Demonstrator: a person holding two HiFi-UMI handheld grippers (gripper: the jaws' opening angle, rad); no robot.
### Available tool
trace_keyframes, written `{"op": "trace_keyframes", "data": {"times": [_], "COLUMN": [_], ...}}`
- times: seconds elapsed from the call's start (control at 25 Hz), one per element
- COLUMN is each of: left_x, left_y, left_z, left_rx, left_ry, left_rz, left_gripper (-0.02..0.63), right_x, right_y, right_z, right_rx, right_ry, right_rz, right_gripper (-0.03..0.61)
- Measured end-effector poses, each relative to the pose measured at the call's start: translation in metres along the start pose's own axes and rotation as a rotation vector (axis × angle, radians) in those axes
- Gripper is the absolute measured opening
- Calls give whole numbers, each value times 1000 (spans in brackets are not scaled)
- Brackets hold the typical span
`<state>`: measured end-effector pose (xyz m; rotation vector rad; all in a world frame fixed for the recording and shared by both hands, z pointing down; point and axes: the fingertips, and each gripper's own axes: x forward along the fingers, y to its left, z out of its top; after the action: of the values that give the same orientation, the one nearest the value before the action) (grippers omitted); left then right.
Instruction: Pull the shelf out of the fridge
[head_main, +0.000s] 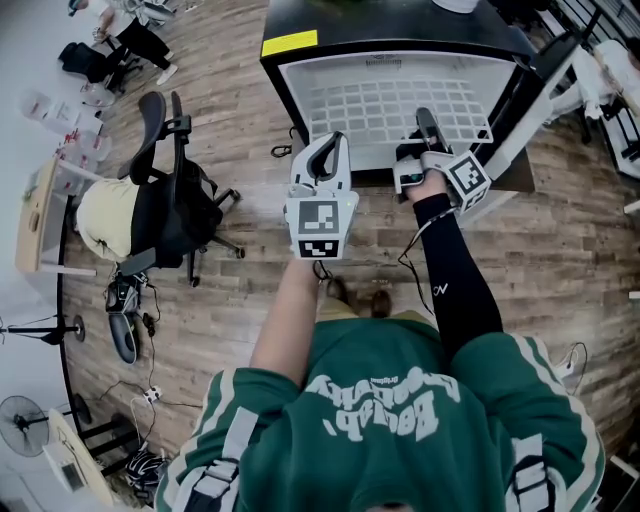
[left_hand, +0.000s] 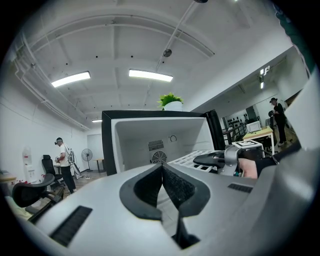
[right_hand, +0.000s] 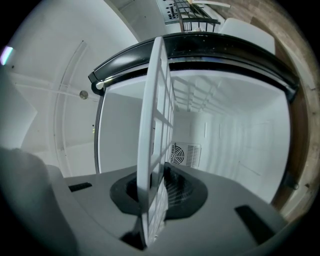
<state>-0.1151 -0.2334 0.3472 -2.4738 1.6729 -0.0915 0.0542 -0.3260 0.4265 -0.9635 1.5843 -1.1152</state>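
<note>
Green sweatshirt (head_main: 390, 420) shoulders fill the bottom of the head view, with both arms reaching forward over a wooden floor (head_main: 250, 300). Left tongs (left_hand: 162, 172) are pressed together with nothing between them, raised near the front left corner of the white wire shelf (head_main: 380, 105). Right tongs (right_hand: 155, 185) are clamped on the shelf's front edge near its right side. Beyond them the shelf lies level, its front projecting from the open black fridge (head_main: 400, 25) and its back reaching into the white interior.
</note>
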Motion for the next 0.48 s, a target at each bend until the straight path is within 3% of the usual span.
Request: {"op": "trace_keyframes", "data": {"times": [0.48], "left_x": [-1], "left_y": [-2], "left_z": [-2], "left_rx": [5], "left_ry": [8], "left_rz": [5], "left_gripper": [17], "right_x": [-5], "right_y": [3], "right_z": [0], "right_rx": [-34], "right_ry": [24], "right_rz": [3], "right_gripper": [54]}}
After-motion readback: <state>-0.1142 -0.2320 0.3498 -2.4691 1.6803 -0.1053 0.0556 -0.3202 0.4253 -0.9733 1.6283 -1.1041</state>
